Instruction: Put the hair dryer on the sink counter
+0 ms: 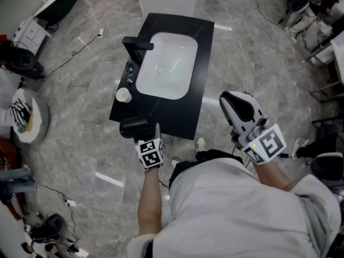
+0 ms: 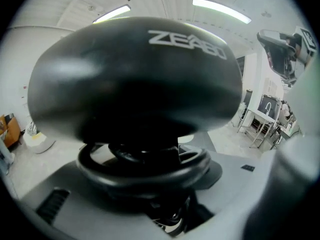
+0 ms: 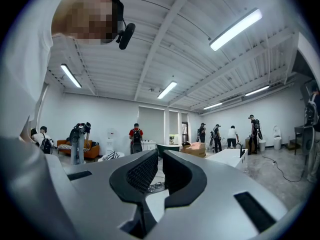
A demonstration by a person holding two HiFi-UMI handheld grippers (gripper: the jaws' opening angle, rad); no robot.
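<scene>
Left gripper (image 1: 153, 137) clamped on the hair dryer (image 1: 135, 128), jaws partway apart and pressing on its lower part. In the left gripper view the dryer's dark body (image 2: 135, 79) fills the frame, with its cord (image 2: 145, 166) coiled beneath. You hold the dryer over the near left corner of the sink counter (image 1: 180, 114); whether it touches the black top cannot be told. Right gripper (image 1: 239, 107) raised at your right, off the counter, jaws nearly pressed together with nothing between. Hazards, as judged: (a) that corner leaves little margin, so a release there could let the rounded body roll or tip over the edge to the floor; (b) the coiled cord may spring loose and drag the dryer, or snag on your jaws as they part; (c) set too far in, the dryer could slide into the white basin (image 1: 166, 63). Obstacles: a paper cup (image 1: 123, 94) stands on the left strip just beyond the dryer, with two small items (image 1: 129, 73) and the black faucet (image 1: 137, 46) farther along; the cup would likely topple at a nudge. The front strip between basin and near edge is bare and looks the safer landing.
</scene>
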